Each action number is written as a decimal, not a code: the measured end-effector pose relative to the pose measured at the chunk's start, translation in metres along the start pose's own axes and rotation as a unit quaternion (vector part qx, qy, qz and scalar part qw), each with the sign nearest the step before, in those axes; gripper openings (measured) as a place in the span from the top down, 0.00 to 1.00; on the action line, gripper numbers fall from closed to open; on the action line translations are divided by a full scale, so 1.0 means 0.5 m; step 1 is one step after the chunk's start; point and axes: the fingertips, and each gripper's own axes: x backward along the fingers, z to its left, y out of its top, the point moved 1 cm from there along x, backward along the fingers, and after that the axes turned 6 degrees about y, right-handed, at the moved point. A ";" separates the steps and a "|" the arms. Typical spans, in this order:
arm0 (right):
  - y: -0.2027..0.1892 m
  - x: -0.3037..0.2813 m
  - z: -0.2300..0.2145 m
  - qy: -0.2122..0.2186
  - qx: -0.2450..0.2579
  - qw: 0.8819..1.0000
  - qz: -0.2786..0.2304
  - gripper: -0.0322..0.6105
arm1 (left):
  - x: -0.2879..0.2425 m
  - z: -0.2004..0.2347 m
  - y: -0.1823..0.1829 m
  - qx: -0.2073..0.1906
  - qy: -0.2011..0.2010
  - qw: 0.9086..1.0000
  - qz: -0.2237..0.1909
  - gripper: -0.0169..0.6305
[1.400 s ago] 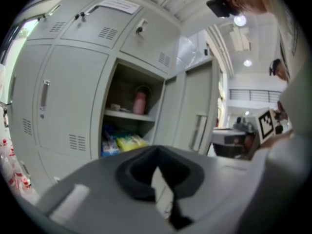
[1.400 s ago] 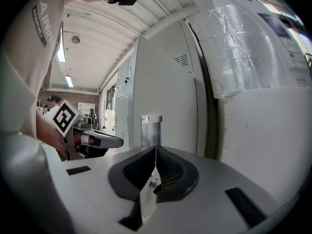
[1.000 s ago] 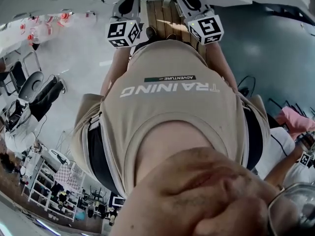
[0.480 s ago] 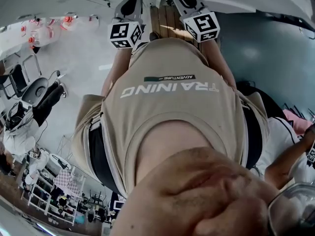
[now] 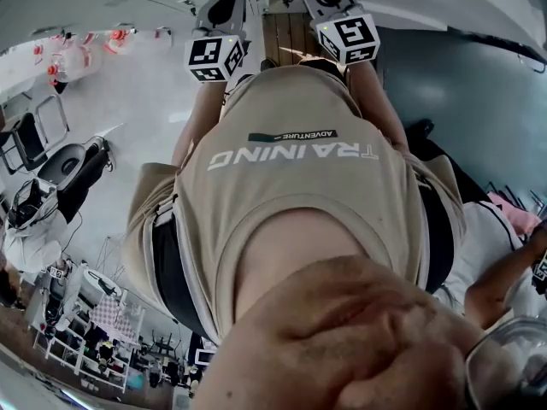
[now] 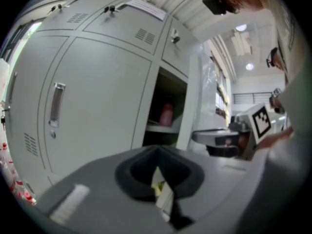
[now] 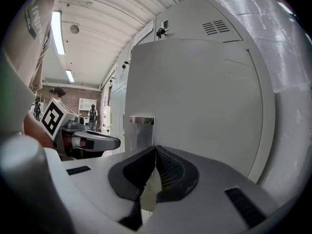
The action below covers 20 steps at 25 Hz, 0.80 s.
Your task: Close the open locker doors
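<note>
1. Facing the swung-open pale grey metal locker door (image 7: 204, 101), the right gripper (image 7: 155, 152) sits near its outer face, jaws pressed together on nothing.
2. The dark open compartment (image 6: 168, 101) lies left of that door.
3. The left gripper (image 6: 156, 152) is likewise pinched empty; the right one seems nearer for a leftward push.

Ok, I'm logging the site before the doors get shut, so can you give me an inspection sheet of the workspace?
surface: pale floor.
job's things: grey lockers; one compartment stands open; a door in front of the right gripper, apparently swung open.
clutter: pink item on the open compartment's shelf.
grippers: left gripper and right gripper, jaws together, nothing between them.
cables: nothing seen.
surroundings: chairs, white shelving rack, another person's arm.
</note>
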 end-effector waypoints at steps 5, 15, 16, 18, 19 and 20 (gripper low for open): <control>0.005 -0.033 -0.017 0.013 0.006 1.000 0.004 0.93 | -0.010 0.011 0.013 0.003 0.016 1.000 -0.005 0.97; 0.019 -0.114 -0.055 0.023 0.049 0.998 0.020 0.93 | -0.027 0.031 0.023 0.006 0.031 0.999 -0.009 0.97; 0.021 -0.120 -0.060 0.022 0.049 0.998 0.020 0.93 | -0.029 0.031 0.024 0.005 0.030 0.999 -0.009 0.97; 0.025 -0.128 -0.068 0.021 0.050 0.998 0.019 0.93 | -0.033 0.029 0.027 0.003 0.029 1.000 -0.008 0.97; 0.026 -0.132 -0.072 0.021 0.051 0.998 0.020 0.93 | -0.035 0.028 0.028 0.003 0.029 1.000 -0.007 0.97; 0.027 -0.135 -0.075 0.021 0.052 0.998 0.020 0.93 | -0.036 0.028 0.029 0.003 0.028 1.000 -0.007 0.97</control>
